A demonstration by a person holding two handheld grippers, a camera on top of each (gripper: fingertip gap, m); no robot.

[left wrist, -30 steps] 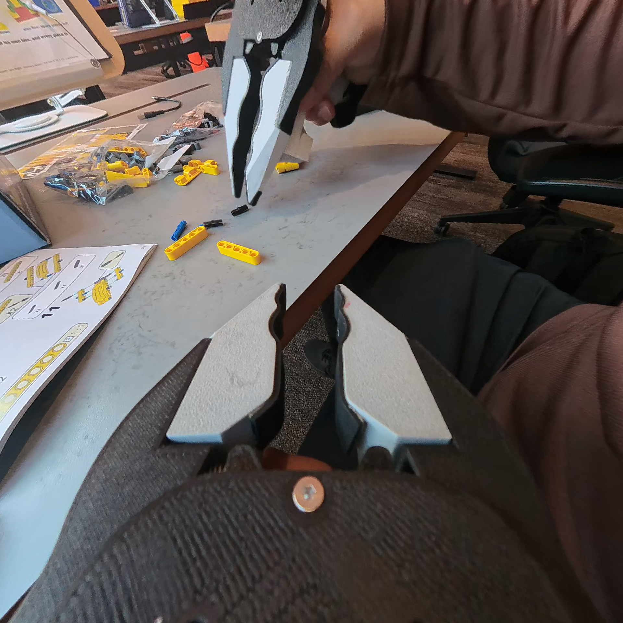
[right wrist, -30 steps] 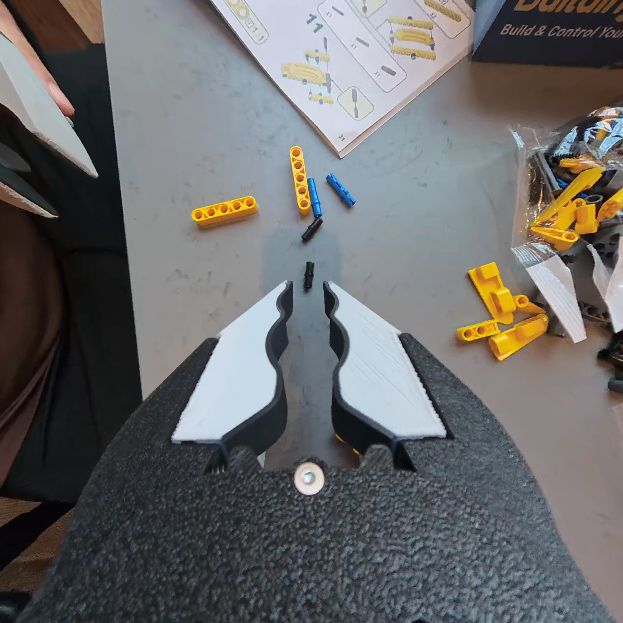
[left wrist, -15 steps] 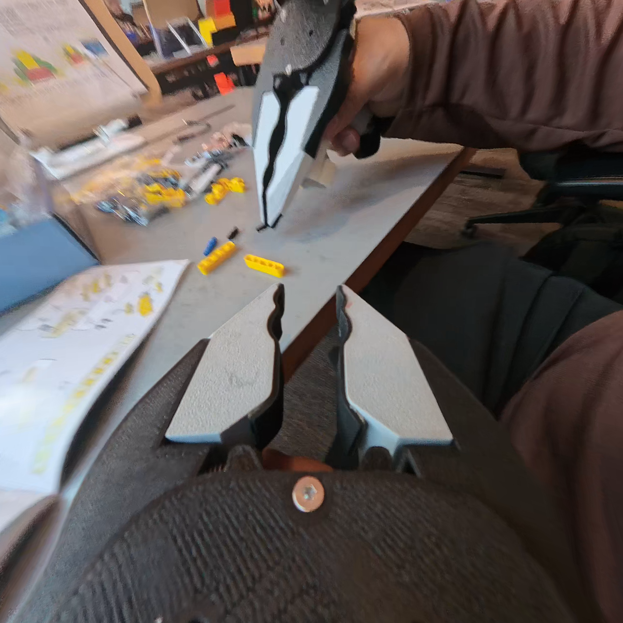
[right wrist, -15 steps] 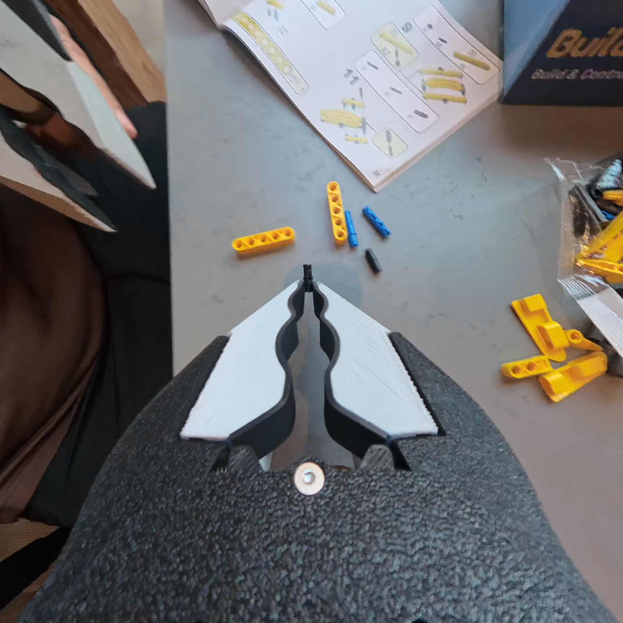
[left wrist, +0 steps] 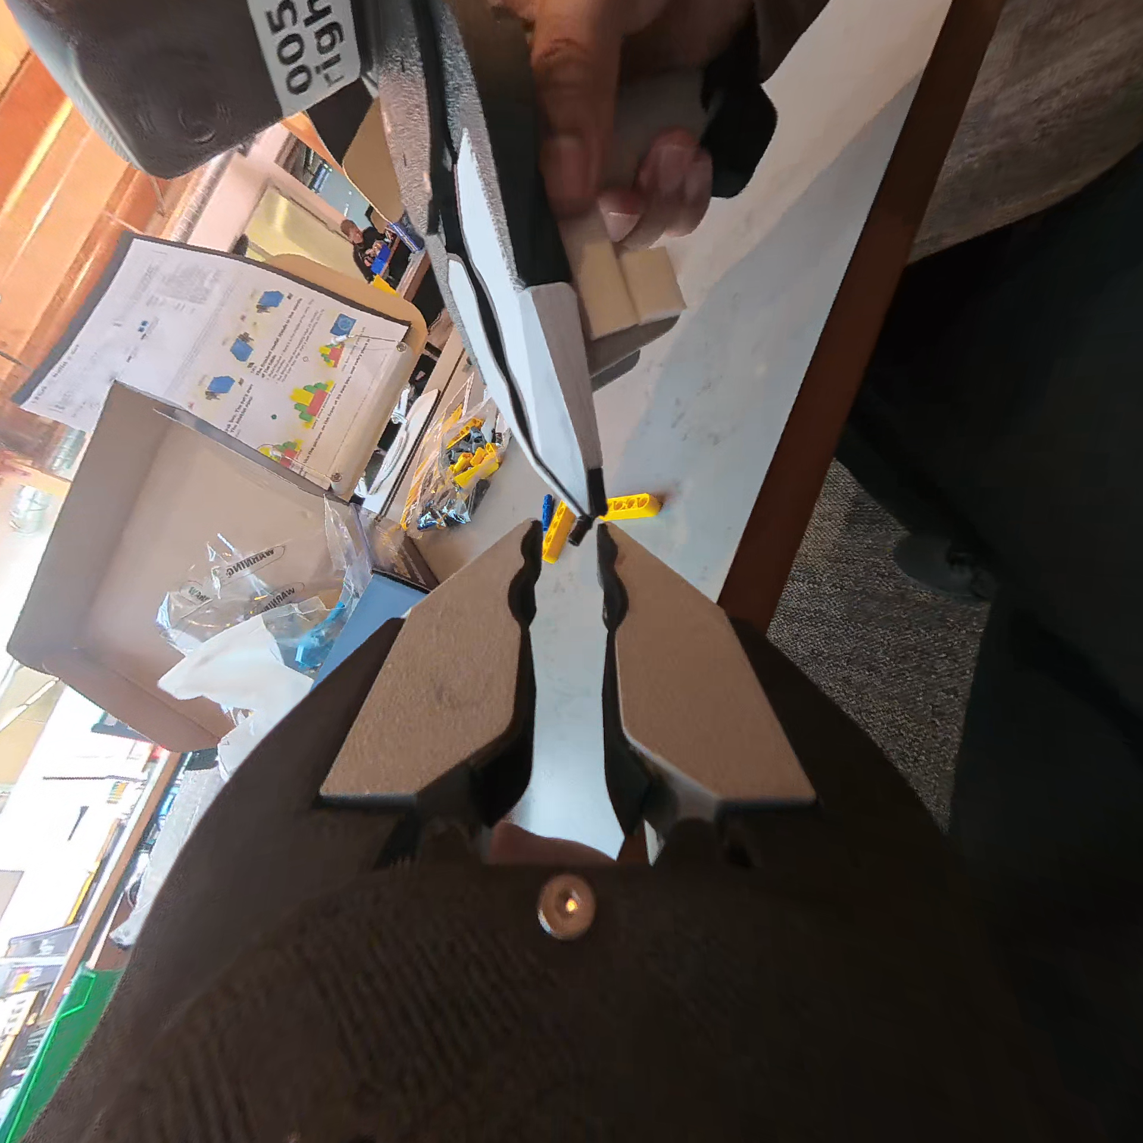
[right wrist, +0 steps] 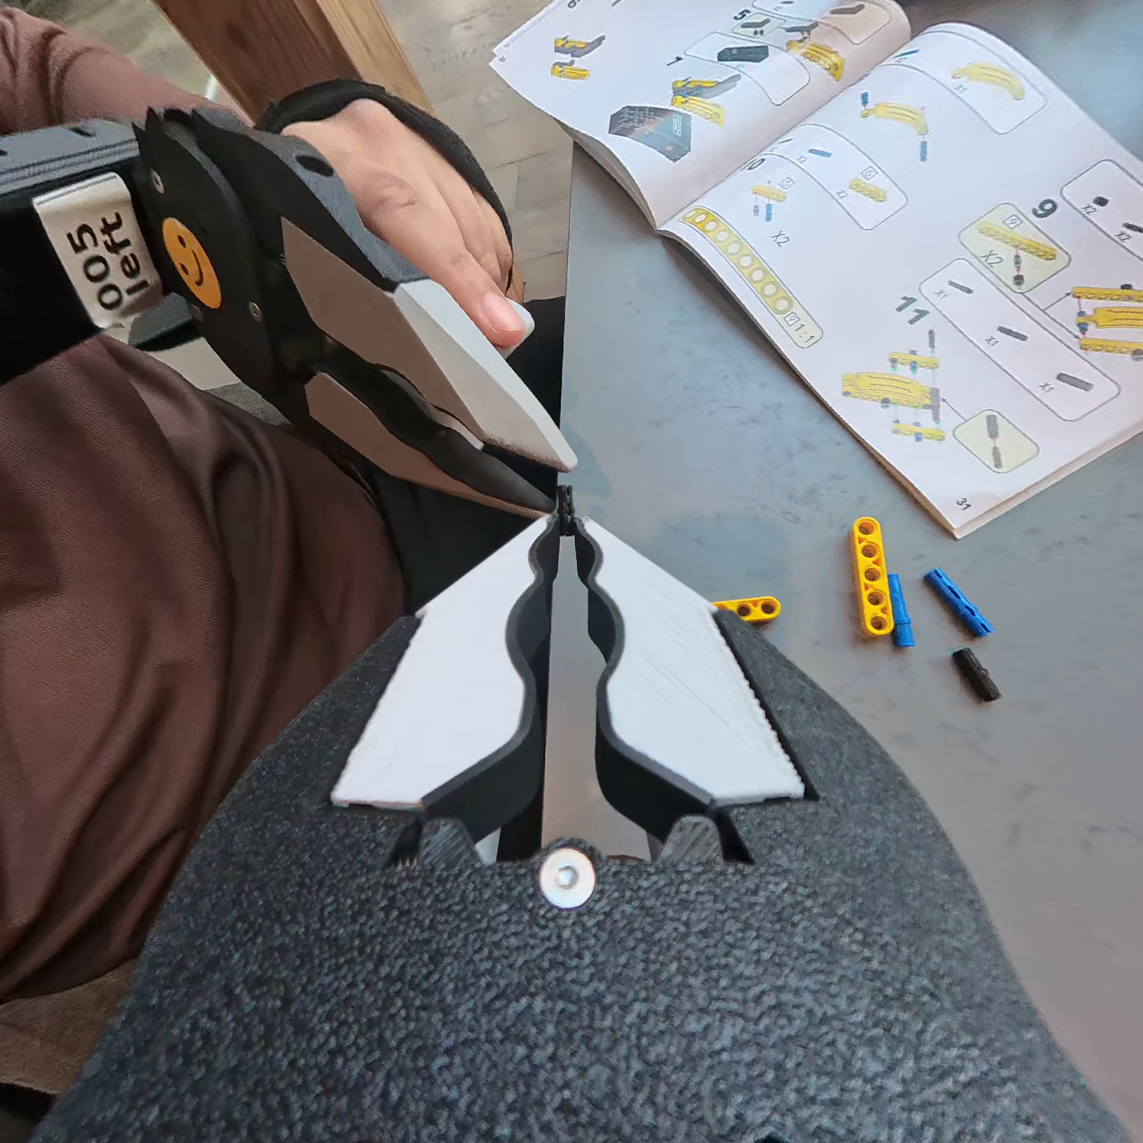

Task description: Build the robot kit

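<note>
Right hand-held gripper (right wrist: 564,522) is pinching a small black pin (right wrist: 565,502) at the very tips – jaws nearly closed, pin sticking out past them, lifted clear of the bench (right wrist: 711,433). Left hand-held gripper (left wrist: 566,535) is sitting tip-to-tip with it, jaws narrowly parted, the pin's free end between or just at its tips; contact – cannot tell.

Step in hand, as I read it: a pin being presented from one gripper to the other in mid-air, over the bench edge. Any next move would call for fine alignment – the pin is tiny and only gripped by one end, so a slight skew could flick it out.

The pin is short, black, ribbed, roughly in line with the right gripper's fingers.

On the bench nearby: a yellow five-hole beam (right wrist: 872,576) with a blue pin (right wrist: 900,611) touching its side, a second blue pin (right wrist: 957,601) apart, another black pin (right wrist: 976,674), a second yellow beam (right wrist: 751,608) partly hidden, and an open instruction booklet (right wrist: 866,260).
</note>
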